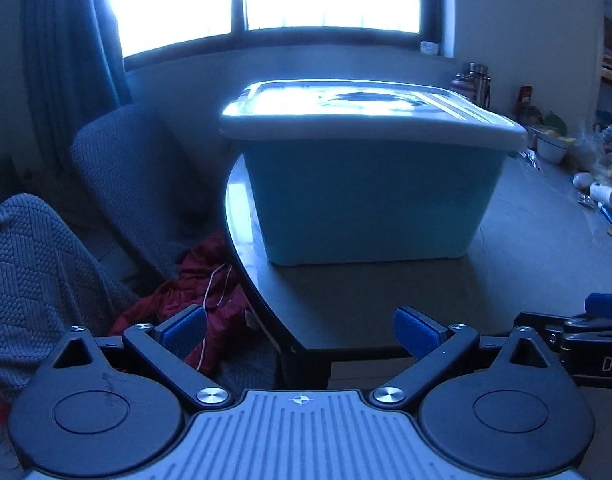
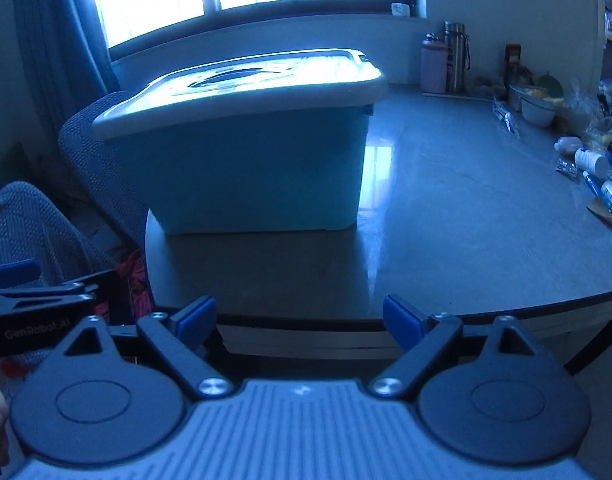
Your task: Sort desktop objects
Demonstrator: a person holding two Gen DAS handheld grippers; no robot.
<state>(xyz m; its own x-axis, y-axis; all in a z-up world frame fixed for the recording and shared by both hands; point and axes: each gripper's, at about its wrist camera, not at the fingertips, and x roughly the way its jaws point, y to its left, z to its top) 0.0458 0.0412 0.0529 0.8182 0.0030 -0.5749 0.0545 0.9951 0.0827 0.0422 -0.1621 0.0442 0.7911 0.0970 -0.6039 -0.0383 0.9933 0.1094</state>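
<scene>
Both hand-held grippers, left (image 1: 300,334) & right (image 2: 300,322), jaws apart, empty; lidded blue bin (image 1: 365,200) on table (image 1: 525,240) ahead.

Bin (image 1: 365,200) contents hidden by lid (image 1: 361,108), far clutter (image 2: 593,160) (bottles, tubes) indistinct

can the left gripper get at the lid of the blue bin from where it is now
Probably yes. The left gripper is open and empty, level with the table edge, and only bare tabletop lies between it and the blue bin; its lid has nothing resting on it.
</scene>
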